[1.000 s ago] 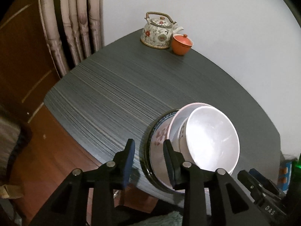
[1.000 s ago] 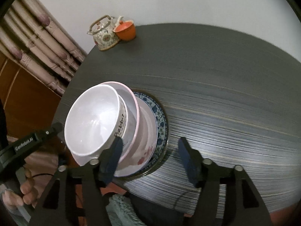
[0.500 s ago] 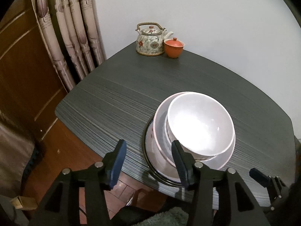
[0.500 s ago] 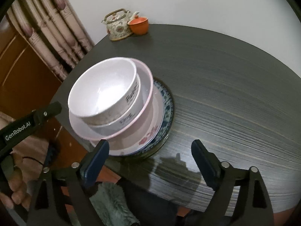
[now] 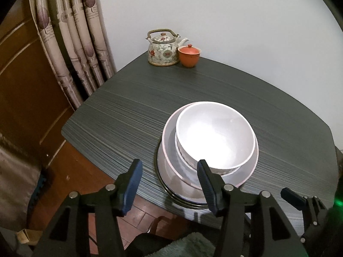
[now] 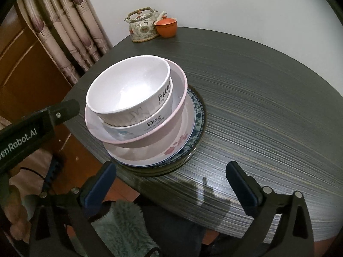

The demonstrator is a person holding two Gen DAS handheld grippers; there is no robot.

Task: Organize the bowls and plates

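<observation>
Near the front edge of the dark table [image 5: 139, 107] stands one stack. A white bowl [image 5: 214, 137] [image 6: 128, 90] sits on top of a second white bowl [image 6: 154, 124]. Under them are a pink-rimmed bowl [image 6: 171, 126], a flowered plate [image 6: 171, 150] and a blue-patterned plate [image 6: 198, 115]. My left gripper [image 5: 169, 177] hangs just in front of the stack's left side, its jaws opening, the pads touching nothing. My right gripper [image 6: 171, 184] is in front of the stack, jaws opening wide, nothing between them.
A flowered teapot [image 5: 163, 51] and a lidded orange cup [image 5: 188, 56] stand at the table's far corner by the wall. Curtains [image 5: 75, 42] and a wooden door are on the left. A green fluffy cloth [image 6: 120, 224] lies below the table's front edge.
Both grippers have let go of the stack's rim, drawn back toward the table's front edge and spread their jaws. The stack stays put.
</observation>
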